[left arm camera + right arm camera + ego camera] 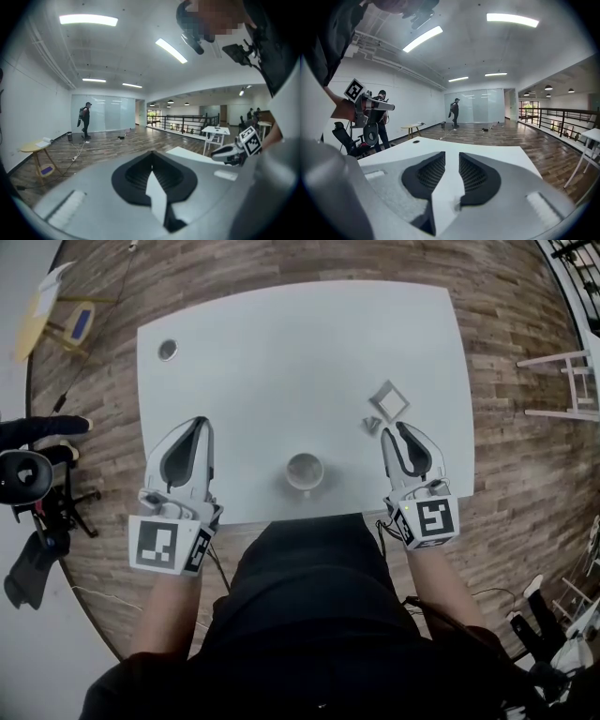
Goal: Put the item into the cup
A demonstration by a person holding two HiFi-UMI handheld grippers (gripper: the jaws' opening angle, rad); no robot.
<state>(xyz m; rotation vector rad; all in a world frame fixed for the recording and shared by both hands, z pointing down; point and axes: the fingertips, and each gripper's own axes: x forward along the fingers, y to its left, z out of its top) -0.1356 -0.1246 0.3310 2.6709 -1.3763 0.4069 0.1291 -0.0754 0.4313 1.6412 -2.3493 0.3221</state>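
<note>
A grey cup (304,471) stands upright near the front edge of the white table (281,343), between my two hands. A small grey item (372,425) lies to its right, and a hollow square piece (388,401) lies just behind that. My right gripper (394,431) hovers right beside the small item, tips close to it, open (452,161) with nothing between the pads. My left gripper (199,422) sits over the table's front left, well left of the cup, its jaws meeting at the tip (151,154) and holding nothing.
A round grommet hole (167,350) marks the table's far left corner. A yellow stool (56,315) and a black chair (28,484) stand on the wooden floor at left, a white rack (572,381) at right. A person (454,112) walks far off.
</note>
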